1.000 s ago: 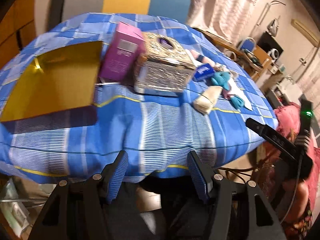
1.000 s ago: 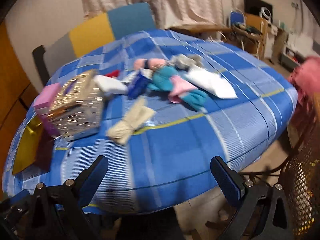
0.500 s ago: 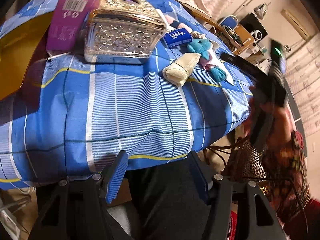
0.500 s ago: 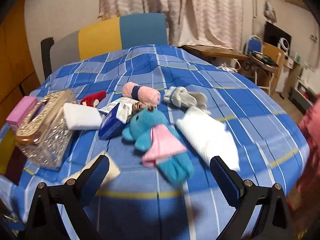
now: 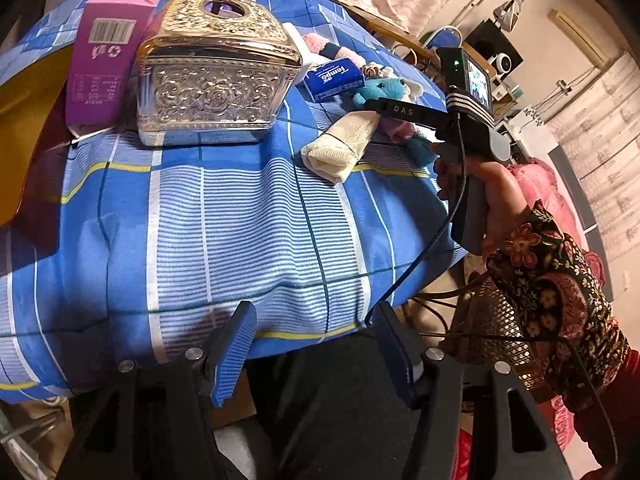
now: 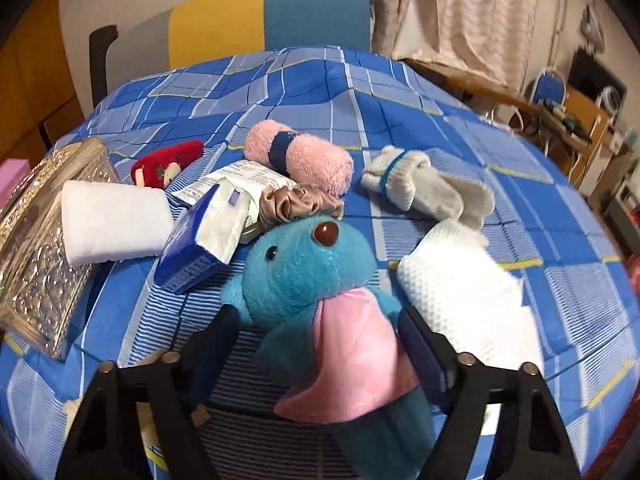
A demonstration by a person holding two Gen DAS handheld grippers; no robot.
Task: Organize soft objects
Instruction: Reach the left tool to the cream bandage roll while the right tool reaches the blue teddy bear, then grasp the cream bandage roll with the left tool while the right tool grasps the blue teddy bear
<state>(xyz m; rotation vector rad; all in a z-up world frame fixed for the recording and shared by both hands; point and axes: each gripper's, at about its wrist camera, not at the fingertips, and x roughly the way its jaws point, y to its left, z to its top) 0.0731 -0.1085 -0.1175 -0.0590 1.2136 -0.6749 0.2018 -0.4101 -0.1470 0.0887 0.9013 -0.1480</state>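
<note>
A blue plush toy with a pink bib lies on the blue plaid cloth. My right gripper is open, with one finger on each side of the toy's body. Around it lie a pink rolled towel, a beige scrunchie, a grey-white sock bundle, a white waffle cloth, a white folded towel, a red plush piece and a blue tissue pack. My left gripper is open and empty at the near table edge. A cream rolled cloth lies ahead of it.
An ornate gold tissue box and a purple carton stand at the left, next to a yellow open box. A chair stands behind the table. In the left wrist view, the right gripper and hand reach over the toys.
My right gripper has moved forward over the table and now straddles the blue plush toy. My left gripper has moved closer to the table edge, tilted toward the tissue box.
</note>
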